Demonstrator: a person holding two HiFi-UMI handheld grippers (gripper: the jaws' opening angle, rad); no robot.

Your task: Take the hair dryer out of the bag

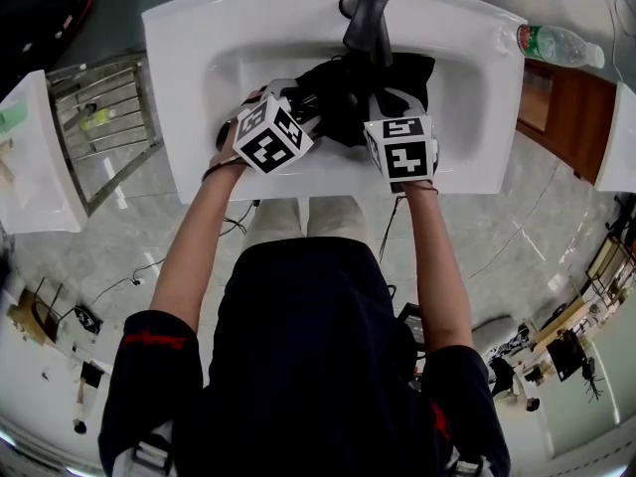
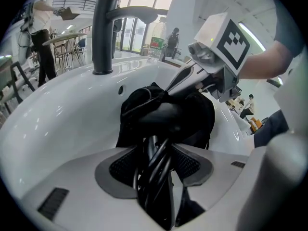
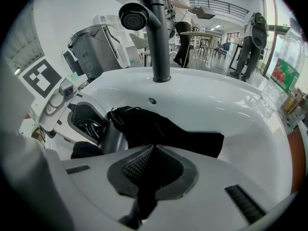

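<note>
A black cloth bag lies in the white basin, under the tap. The black hair dryer sticks partly out of the bag's mouth toward the left gripper view's camera. My left gripper is shut on its handle and bundled black cord. My right gripper is shut on a fold of the bag at its near edge. In the head view both grippers, left and right, sit side by side over the basin's front. The dryer's far end is hidden in the bag.
A dark tap rises behind the bag at the basin's back edge. A plastic bottle lies on a wooden top to the right. A metal rack stands on the left. People stand in the room beyond.
</note>
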